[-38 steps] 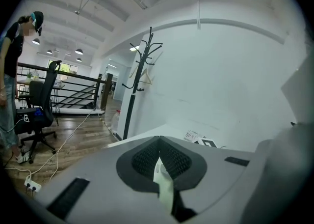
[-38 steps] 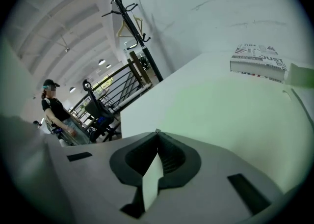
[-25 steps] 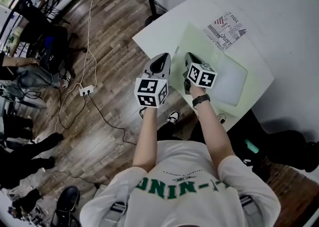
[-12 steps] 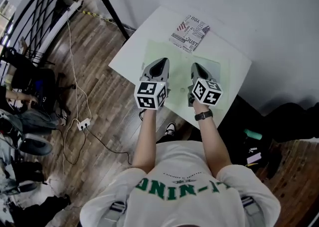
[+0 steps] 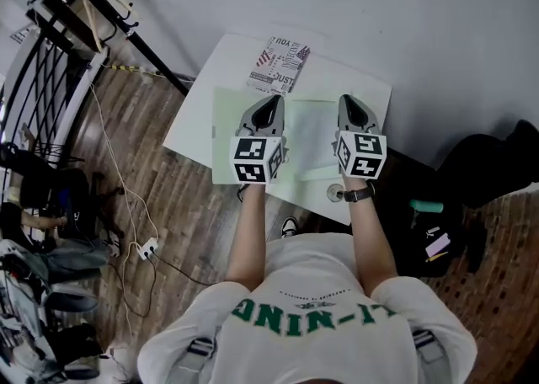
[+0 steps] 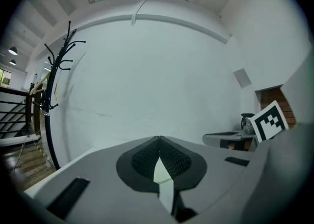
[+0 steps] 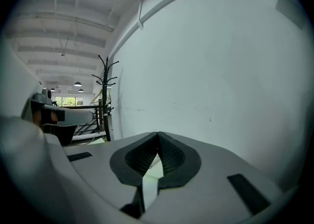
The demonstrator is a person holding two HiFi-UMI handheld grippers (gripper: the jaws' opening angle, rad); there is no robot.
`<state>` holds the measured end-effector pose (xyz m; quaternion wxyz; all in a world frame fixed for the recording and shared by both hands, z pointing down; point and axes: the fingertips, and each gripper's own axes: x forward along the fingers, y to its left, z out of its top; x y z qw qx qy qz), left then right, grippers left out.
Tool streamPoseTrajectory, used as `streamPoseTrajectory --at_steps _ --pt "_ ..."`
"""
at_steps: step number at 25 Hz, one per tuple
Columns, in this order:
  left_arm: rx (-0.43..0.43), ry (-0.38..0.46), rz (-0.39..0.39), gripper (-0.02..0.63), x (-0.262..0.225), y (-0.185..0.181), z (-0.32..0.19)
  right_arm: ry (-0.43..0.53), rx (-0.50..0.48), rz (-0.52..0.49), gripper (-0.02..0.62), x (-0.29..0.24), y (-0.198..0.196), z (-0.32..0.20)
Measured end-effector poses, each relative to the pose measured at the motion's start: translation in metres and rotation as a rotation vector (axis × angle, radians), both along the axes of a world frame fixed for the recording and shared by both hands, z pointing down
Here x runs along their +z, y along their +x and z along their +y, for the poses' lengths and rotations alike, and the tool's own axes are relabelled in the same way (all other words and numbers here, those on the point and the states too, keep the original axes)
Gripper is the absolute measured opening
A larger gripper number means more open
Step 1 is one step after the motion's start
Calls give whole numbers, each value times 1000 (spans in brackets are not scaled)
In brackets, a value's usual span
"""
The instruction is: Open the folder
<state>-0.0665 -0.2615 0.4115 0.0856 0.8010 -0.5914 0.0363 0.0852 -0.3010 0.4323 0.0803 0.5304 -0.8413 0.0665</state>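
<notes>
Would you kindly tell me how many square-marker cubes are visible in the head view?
2. The left cube rides on the left tongs, and the right cube on the right tongs, each at the end nearest the person's hands. None seems hidden.

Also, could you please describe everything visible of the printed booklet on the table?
The booklet is a thin, flat rectangle, white with red and dark print: large letters and a stars-and-stripes patch. It looks like paper or card. It lies flat and slightly askew on the white table, at its far edge near the wall. Its near edge reaches the pale green sheet. The left gripper and right gripper hover nearer the person, not touching it.
</notes>
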Motion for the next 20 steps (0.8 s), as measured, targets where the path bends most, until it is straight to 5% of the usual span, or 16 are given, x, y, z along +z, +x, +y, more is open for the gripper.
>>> streamPoseTrajectory --at_steps 9,20 --pt "27 54 -30 14 -27 29 -6 84 27 -6 14 -44 42 4" --pt "12 97 -42 14 -35 30 -13 96 18 -18 14 -54 45 -3"
